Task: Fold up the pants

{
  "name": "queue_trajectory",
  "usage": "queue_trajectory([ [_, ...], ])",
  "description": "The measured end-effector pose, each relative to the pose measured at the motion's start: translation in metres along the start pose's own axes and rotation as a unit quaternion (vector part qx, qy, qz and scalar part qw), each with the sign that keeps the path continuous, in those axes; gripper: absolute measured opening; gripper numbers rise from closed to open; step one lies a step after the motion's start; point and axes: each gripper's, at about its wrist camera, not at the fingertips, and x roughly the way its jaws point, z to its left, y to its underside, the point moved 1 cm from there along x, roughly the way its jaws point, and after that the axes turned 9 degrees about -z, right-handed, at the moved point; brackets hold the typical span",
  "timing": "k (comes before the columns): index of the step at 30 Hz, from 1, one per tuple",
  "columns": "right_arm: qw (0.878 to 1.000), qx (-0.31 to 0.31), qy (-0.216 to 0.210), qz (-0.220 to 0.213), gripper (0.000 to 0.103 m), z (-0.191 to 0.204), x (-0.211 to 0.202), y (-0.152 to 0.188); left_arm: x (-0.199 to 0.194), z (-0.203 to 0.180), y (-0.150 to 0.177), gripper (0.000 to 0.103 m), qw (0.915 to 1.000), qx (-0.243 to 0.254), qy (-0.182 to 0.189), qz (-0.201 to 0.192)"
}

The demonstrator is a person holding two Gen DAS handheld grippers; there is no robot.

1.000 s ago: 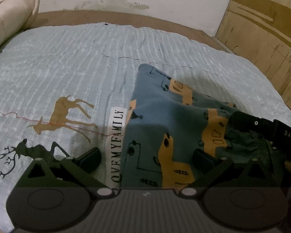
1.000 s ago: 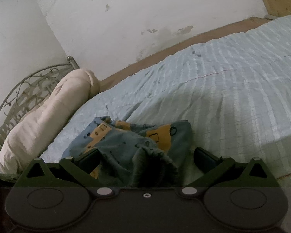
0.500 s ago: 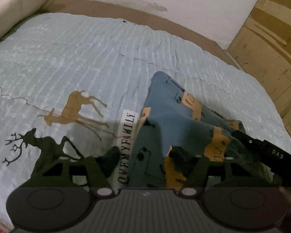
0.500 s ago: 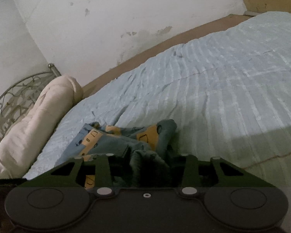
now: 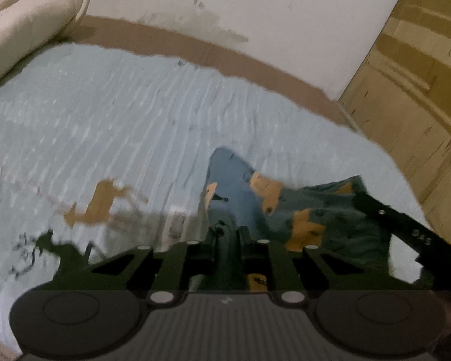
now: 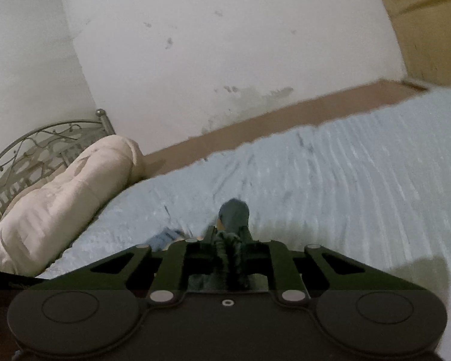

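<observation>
The black left gripper [image 5: 228, 234] and black right gripper [image 6: 229, 240] are each closing on bunched cloth of the blue, orange-patched patterned pants [image 5: 300, 210], which, blurred, seem partly raised above the pale blue ribbed bedspread [image 5: 120, 126].

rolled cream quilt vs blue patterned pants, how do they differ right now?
The rolled cream quilt is plain; the blue patterned pants carry orange patches and dark prints. The quilt lies at the bed's edge by the metal headboard, untouched; the pants are bunched mid-bed with fabric between the closing jaws of both the left claw and the right claw. Both are soft and rest on the pale blue bedspread.
</observation>
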Motion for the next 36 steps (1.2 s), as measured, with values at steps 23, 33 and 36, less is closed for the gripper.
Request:
queue_trajectory([
  [23,0.997,-0.057,0.014,0.041,0.016,0.018,0.126,-0.012,0.064,0.024,-0.044,0.017,0.9940,-0.037,-0.095,-0.039],
  [33,0.997,-0.071,0.035,0.010,0.076,0.024,0.103,-0.019,0.042,0.025,-0.054,0.071,0.9930,-0.030,-0.098,-0.059],
  [36,0.996,-0.076,0.038,-0.008,0.090,0.031,0.088,-0.026,0.029,0.018,-0.060,0.082,0.9922,-0.020,-0.098,-0.075],
])
